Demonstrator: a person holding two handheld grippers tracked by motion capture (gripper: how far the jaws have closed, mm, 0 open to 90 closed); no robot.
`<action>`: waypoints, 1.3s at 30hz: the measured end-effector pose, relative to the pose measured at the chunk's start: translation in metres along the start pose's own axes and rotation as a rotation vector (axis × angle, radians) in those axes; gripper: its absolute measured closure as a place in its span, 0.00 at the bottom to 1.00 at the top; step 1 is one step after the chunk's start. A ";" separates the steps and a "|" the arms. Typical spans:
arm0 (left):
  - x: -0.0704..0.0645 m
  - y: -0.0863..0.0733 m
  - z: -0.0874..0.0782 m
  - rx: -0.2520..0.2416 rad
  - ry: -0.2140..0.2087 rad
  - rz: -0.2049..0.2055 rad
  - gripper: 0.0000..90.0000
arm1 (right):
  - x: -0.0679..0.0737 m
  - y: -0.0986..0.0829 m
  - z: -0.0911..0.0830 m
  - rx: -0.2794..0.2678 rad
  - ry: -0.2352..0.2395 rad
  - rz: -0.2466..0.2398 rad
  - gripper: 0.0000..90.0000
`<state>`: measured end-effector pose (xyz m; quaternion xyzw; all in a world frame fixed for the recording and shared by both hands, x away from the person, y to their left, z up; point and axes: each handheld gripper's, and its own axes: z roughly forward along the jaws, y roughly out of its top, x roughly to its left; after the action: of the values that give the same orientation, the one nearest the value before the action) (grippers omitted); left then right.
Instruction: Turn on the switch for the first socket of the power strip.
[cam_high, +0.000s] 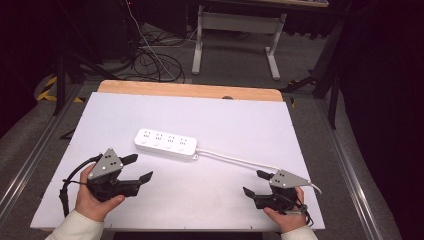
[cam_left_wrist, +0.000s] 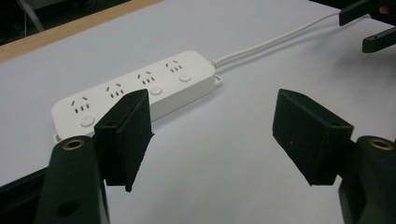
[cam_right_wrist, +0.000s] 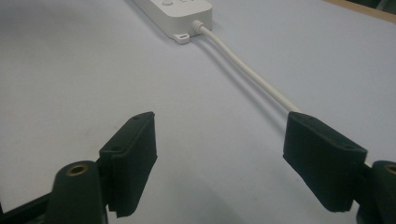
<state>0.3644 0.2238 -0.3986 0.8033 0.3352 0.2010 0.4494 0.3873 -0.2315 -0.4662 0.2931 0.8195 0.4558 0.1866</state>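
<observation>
Near the counter's (cam_high: 225, 200) front edge, the left gripper (cam_high: 136, 168) and right gripper (cam_high: 256, 183) rest well apart, each with jaws spread wide and empty. Beyond them, mid-counter, lies a white four-outlet power strip (cam_high: 165, 143); its white cord (cam_high: 240, 160) trails to just beside the right gripper

This is looking like a lab or recording studio rather than a home. A white sheet is covering the wooden tabletop (cam_high: 190, 90), which is standing on grey carpet. At 11 o'clock, loose cables (cam_high: 152, 60) are lying tangled on the floor; at 12 o'clock a white desk frame (cam_high: 239, 35) is standing. Black curtains (cam_high: 385, 75) are hanging at 3 o'clock, and hazard tape (cam_high: 46, 90) is marking the floor at 9 o'clock.
</observation>
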 end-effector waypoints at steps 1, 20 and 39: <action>0.000 0.003 0.001 0.003 0.000 0.009 0.32 | 0.000 0.000 0.000 0.001 -0.001 -0.001 0.29; -0.001 0.039 0.029 0.023 -0.036 0.019 0.36 | 0.000 0.000 0.000 -0.001 0.003 -0.002 0.29; 0.000 0.058 0.065 0.067 -0.052 0.027 0.36 | -0.001 -0.001 0.000 0.001 0.005 -0.002 0.29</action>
<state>0.4254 0.1642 -0.3827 0.8273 0.3190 0.1749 0.4280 0.3880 -0.2321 -0.4669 0.2910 0.8205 0.4560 0.1848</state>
